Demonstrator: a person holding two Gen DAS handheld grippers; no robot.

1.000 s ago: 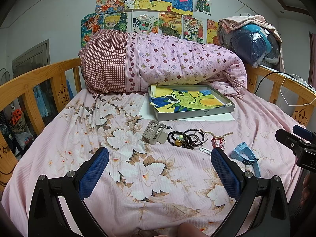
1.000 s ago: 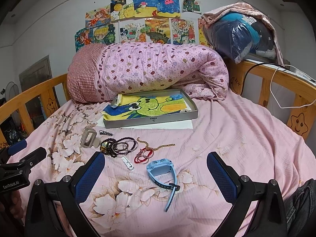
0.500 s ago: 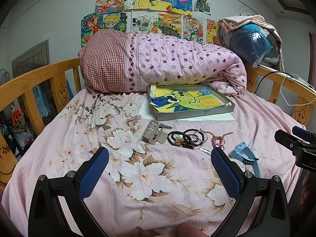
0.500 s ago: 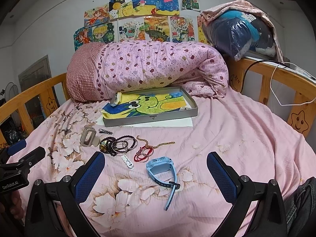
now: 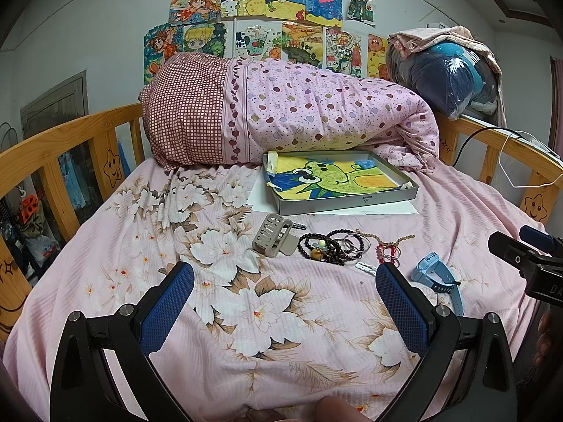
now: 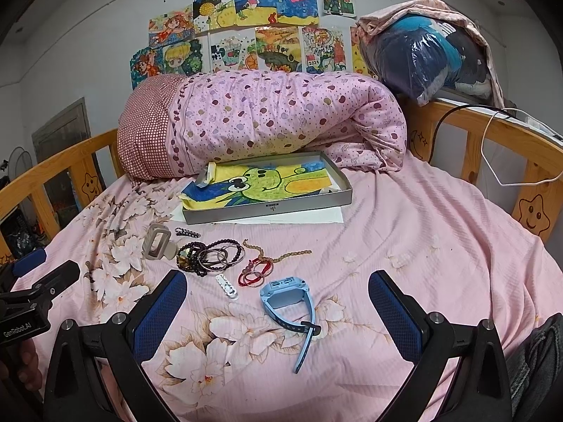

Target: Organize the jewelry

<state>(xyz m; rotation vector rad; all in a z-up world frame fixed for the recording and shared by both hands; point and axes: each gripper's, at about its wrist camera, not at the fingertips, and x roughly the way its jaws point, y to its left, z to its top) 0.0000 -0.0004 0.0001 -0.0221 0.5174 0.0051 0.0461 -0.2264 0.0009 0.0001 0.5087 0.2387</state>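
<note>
I'm looking across a bed with a pink floral sheet (image 5: 246,316), wooden rails (image 5: 70,137) either side, a rolled quilt (image 6: 281,119) at the head, children's drawings (image 6: 253,31) taped on the grey wall (image 5: 88,35).

Left gripper (image 5: 284,302): jaws spread wide, nothing between them, blue pads (image 5: 168,307) facing inward, pointing forward and level, low over the bed. Right gripper (image 6: 277,311): same pose, jaws wide apart, empty, pads (image 6: 394,316) facing in. The two sit side by side, well apart, each visible at the edge of the other's view. A bit of hand (image 5: 337,408) shows at the bottom edge behind the left gripper.
</note>
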